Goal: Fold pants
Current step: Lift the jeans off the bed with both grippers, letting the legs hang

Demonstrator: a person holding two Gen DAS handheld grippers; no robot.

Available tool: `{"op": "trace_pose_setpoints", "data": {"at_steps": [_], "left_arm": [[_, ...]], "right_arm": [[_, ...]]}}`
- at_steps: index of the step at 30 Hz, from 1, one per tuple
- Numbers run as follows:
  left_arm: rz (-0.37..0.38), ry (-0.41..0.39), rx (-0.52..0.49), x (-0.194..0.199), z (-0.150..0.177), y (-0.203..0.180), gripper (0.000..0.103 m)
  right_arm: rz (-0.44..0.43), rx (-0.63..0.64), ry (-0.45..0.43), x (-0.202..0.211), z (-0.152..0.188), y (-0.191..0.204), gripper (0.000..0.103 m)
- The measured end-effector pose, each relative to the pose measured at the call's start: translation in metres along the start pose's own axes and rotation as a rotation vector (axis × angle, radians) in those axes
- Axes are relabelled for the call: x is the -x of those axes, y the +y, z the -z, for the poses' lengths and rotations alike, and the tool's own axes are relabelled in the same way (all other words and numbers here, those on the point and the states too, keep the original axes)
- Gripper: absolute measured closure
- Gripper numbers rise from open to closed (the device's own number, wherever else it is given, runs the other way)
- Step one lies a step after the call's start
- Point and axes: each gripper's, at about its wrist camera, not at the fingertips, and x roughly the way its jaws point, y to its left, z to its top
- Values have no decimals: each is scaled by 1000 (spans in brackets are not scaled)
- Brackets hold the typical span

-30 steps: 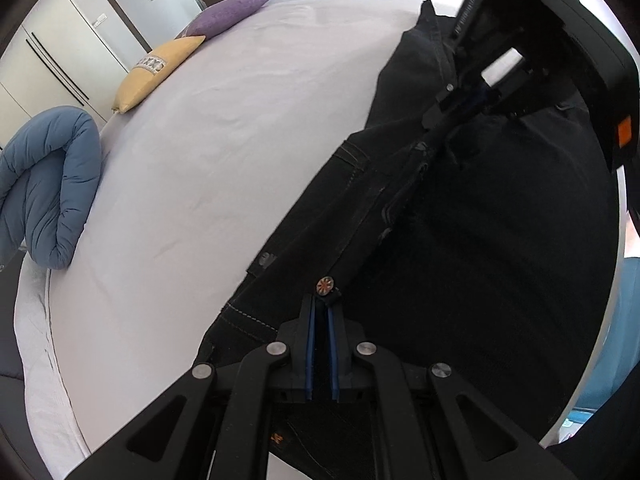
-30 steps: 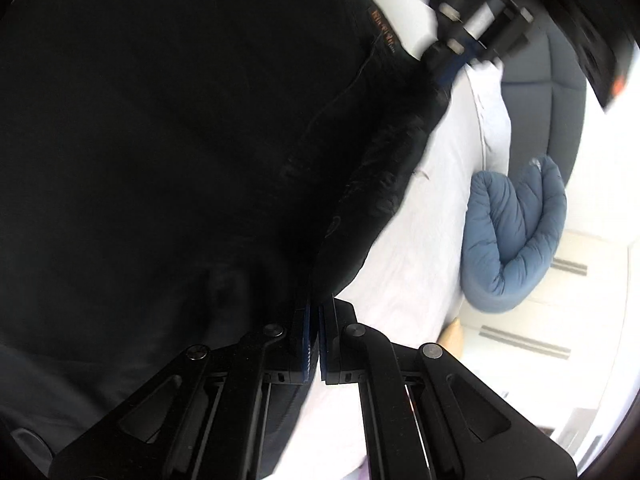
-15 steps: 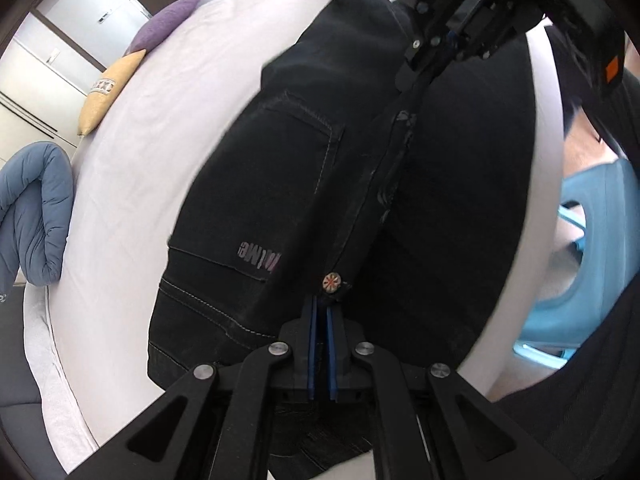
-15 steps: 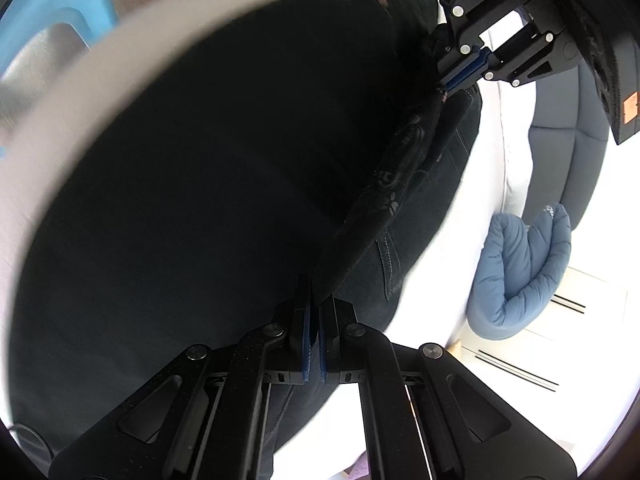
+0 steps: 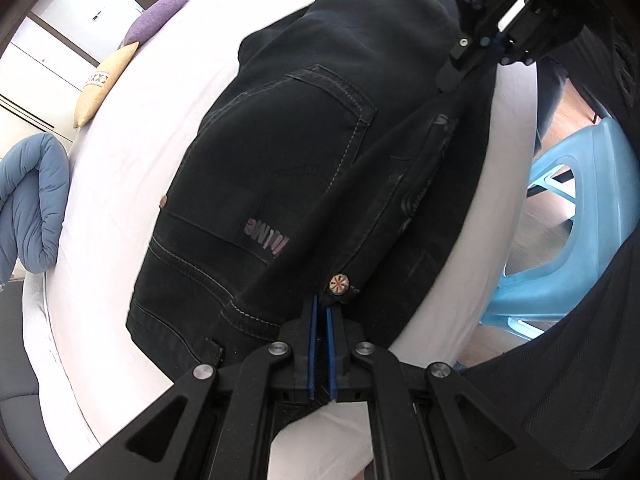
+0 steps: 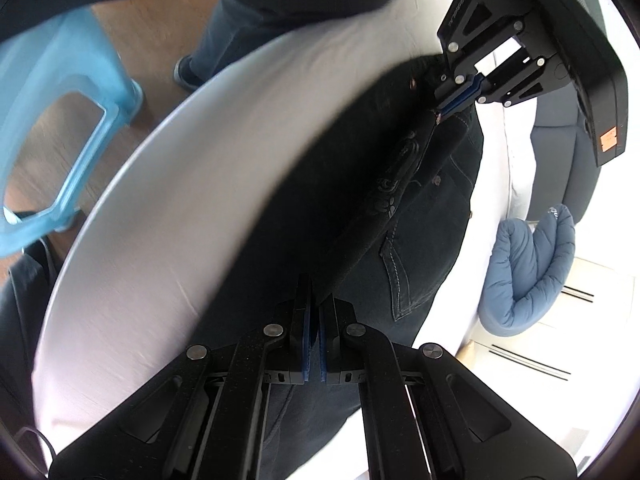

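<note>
At the bottom centre of the left wrist view, your left gripper (image 5: pixel 319 312) has its blue-lined fingers (image 5: pixel 310 344) pressed together on the waistband edge of the black pants (image 5: pixel 280 168), just beside a round metal button (image 5: pixel 339 283); from that grip the waistband runs taut toward the upper right of the frame, where your right gripper (image 5: pixel 496 46) pinches its far end; left of that taut edge the pants lie on the white bed (image 5: pixel 132 160), a stitched back pocket (image 5: pixel 316 136) and a pale printed label (image 5: pixel 266 240) facing up; beyond, at the left edge of the frame, a blue folded quilt (image 5: pixel 32 208) rests on the bed's side, and a tan pillow (image 5: pixel 102 84) and a purple pillow (image 5: pixel 160 16) sit at the upper left; a light blue plastic stool (image 5: pixel 568 248) stands on the floor at the right.

At the bottom centre of the right wrist view, your right gripper (image 6: pixel 315 312) likewise has its fingers (image 6: pixel 305 340) closed on the dark fabric; the gathered band climbs to the upper right, where the left gripper (image 6: pixel 452 106) clamps it; the rest of the pants (image 6: pixel 432 216) spreads beneath over the bed (image 6: pixel 192 220), this part of the frame being blurred; the quilt (image 6: pixel 528 272) shows at the right, the stool (image 6: pixel 60 120) at the left over the wooden floor (image 6: pixel 160 32).
</note>
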Motion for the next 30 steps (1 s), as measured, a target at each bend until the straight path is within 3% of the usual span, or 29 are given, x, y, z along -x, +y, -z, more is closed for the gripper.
{"op": "trace_pose_setpoints", "data": {"at_steps": [11,18,20,22,25,30], "left_arm": [[1,-12,33,6,6,-21,99],[-4,-21,55,1,16,-34,95],[-17,-20,98,5,21,-31,76],[-22,-17,130,12,26,-28,51],[-37,-44,194,33,29,-17,46],[-28,-173,411,65,4,10,46]], "right_arm": [[-17,-74,2,20,-23,5,101],[-19,-132,12,1,-33,9,101],[-1,-173,24,-4,-37,9,100],[20,-214,34,-4,-39,10,100],[49,-285,51,-5,-42,9,99],[96,-433,79,-11,-48,2,94]]}}
